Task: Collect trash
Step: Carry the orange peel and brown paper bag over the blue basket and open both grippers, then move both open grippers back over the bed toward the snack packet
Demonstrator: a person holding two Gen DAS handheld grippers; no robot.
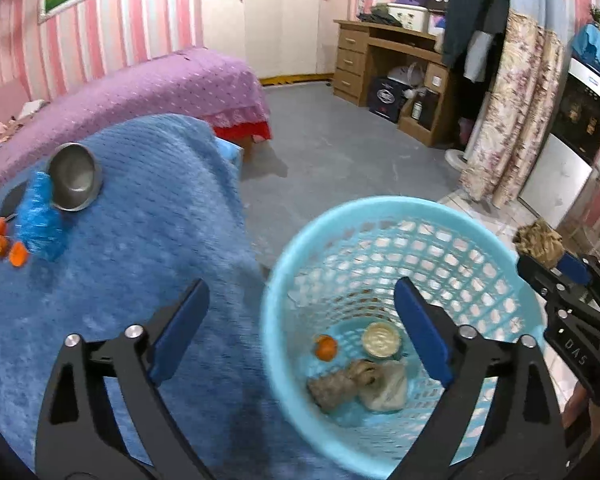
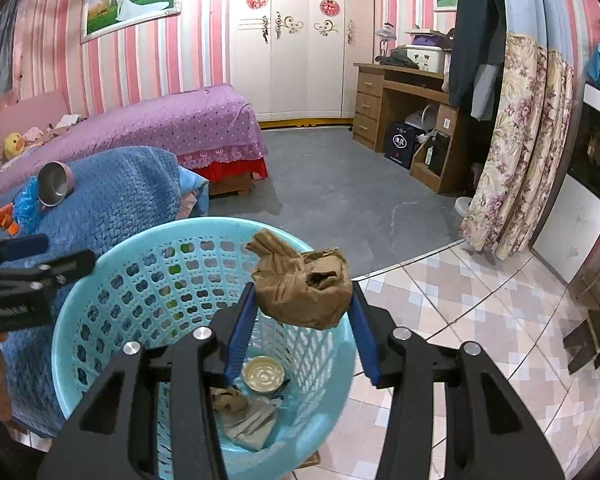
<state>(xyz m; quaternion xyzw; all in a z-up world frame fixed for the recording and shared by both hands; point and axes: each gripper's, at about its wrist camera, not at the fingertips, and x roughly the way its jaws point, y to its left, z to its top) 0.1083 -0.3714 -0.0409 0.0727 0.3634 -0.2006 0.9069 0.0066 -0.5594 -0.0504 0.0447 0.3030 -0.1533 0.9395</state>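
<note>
Trash sits in the blue basket (image 2: 100, 320) already, the right gripper (image 2: 302, 300) pinches a crumpled brown paper ball (image 2: 304, 284) over it, the left gripper (image 1: 300, 336) hangs spread and empty, and orange bits (image 1: 4, 244) wait on the blue blanket (image 1: 140, 240).

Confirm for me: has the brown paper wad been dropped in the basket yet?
No: the right gripper holds the brown paper wad above the blue basket.
</note>
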